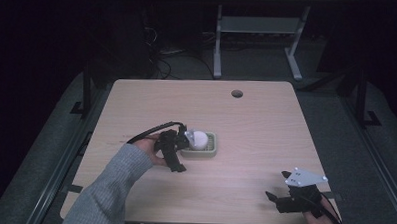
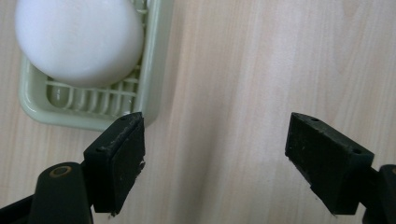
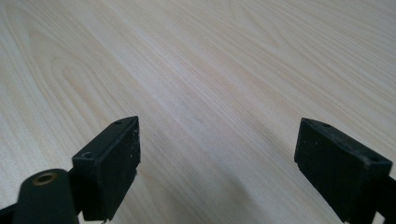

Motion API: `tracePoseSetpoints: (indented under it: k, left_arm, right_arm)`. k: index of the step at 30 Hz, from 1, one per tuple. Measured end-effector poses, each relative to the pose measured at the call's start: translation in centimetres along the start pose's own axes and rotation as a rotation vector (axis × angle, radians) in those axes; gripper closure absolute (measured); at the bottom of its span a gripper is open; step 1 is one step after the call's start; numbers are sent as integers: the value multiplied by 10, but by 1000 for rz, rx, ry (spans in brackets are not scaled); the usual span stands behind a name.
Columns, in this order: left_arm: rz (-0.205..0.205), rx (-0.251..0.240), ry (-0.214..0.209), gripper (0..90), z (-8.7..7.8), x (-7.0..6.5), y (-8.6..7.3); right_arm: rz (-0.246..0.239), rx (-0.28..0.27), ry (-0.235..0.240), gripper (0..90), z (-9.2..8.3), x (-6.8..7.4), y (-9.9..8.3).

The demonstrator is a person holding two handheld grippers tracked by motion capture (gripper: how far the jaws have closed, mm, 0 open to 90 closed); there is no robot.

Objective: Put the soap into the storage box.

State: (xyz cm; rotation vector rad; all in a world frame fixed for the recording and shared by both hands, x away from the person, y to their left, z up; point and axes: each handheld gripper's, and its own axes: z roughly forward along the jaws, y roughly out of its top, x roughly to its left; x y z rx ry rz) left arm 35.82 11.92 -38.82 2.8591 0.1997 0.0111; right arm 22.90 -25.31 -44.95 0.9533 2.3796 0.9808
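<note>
- A white bar of soap (image 1: 199,138) sits in a pale green soap dish (image 1: 211,151) near the middle of the wooden bench (image 1: 256,124).
- In the left gripper view, the soap (image 2: 79,39) is at about 11 o'clock, and the dish (image 2: 154,56) is under it.
- The left tool (image 1: 181,141) is right next to the dish, on its 9 o'clock side in the high view.
- I think the dish could slide if the left tool bumps it. One jaw looks very close to the corner of the dish. I cannot tell if it touches.
- I think the soap could slip out too. It is round and smooth, so a squeeze on its edge may pop it away.
- The left tool (image 2: 215,149) has its jaws wide apart. Nothing is between them, just bare bench.
- The right tool (image 1: 283,195) is far from the soap, at about 5 o'clock on the bench, near the front edge.
- The right tool (image 3: 217,163) also has its jaws wide apart. It holds nothing, and bare wood shows between the jaws.
</note>
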Motion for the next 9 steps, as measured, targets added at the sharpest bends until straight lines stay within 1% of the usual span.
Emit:
tracePoseSetpoints:
  k: [4,9]
  left_arm:
    - [2,9,-4,197,2,-7,-6]
    - [-2,-9,-5,193,3,-14,-14]
  right_arm:
    - [1,4,-1,139,0,0,0]
    - [0,4,-3,139,1,0,0]
